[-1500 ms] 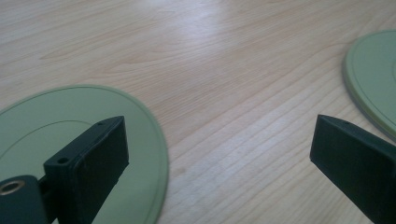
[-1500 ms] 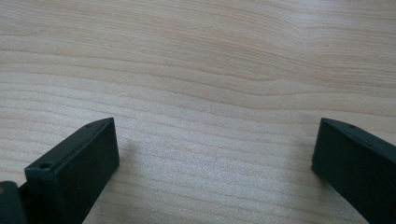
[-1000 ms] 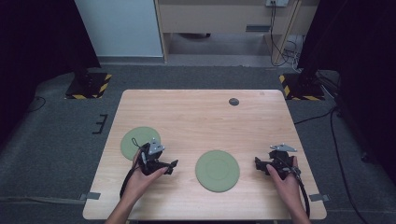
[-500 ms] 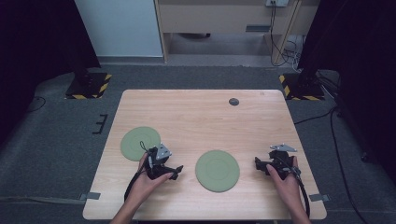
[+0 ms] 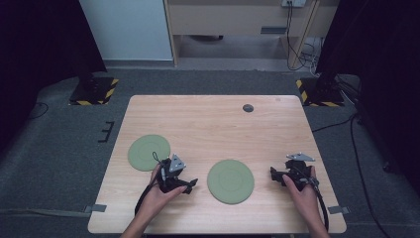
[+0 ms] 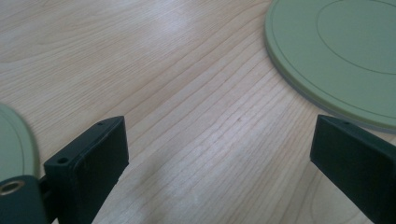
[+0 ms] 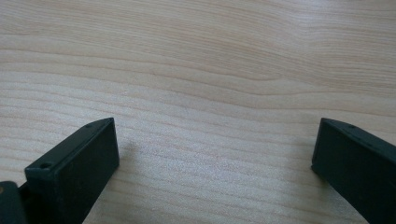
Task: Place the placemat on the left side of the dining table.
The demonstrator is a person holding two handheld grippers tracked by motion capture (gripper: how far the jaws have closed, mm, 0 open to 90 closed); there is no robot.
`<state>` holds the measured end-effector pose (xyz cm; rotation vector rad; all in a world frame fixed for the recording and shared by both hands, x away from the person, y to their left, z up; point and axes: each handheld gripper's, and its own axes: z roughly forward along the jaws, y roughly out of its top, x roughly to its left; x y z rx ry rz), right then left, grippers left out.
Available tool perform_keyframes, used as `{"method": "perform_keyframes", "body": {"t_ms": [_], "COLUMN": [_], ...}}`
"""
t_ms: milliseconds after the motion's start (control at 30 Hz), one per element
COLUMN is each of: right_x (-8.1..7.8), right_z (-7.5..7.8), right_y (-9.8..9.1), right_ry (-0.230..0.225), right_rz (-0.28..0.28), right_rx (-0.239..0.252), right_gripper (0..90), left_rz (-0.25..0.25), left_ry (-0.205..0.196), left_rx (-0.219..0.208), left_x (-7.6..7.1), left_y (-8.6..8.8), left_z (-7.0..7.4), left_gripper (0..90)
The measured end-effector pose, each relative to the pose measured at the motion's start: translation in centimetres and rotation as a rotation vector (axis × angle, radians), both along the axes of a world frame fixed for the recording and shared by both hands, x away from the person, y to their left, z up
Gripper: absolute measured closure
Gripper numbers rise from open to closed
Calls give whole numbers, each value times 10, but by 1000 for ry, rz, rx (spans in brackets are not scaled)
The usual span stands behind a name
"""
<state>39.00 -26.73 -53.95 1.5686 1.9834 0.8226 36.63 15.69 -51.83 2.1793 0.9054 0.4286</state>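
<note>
Left gripper (image 5: 190,184) near front edge of table (image 5: 208,119), jaws spread wide, nothing between them, pointing at the centre green disc (image 5: 231,181). In left gripper view the jaws sit low over bare wood with the disc's rim (image 6: 336,56) just past the right jaw, not touching. Disc is flat, round, matte sage green, with a faint inset ring and a thin grey underside edge. Right gripper (image 5: 275,174) at front right, jaws also spread, over bare wood (image 7: 210,84), near the disc's right side. Second green disc (image 5: 148,152) just behind left hand (image 5: 157,191), near the table's left edge. Open wood across the middle and back; small dark round thing (image 5: 248,108) near the far edge. No readable writing.
</note>
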Motion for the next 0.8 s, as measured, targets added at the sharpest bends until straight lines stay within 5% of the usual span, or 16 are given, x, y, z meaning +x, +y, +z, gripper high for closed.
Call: {"method": "perform_keyframes", "body": {"t_ms": [367, 800], "right_x": [0, -1], "right_z": [0, 0], "right_y": [0, 0], "right_ry": [0, -1], "right_rz": [1, 6], "right_rx": [0, -2], "right_gripper": [9, 9], "left_rz": [-18, 43], "left_ry": [32, 50], "left_rx": [31, 5], "left_x": [11, 14], "left_y": [-28, -24], "left_z": [-16, -18], "left_gripper": [38, 26]}}
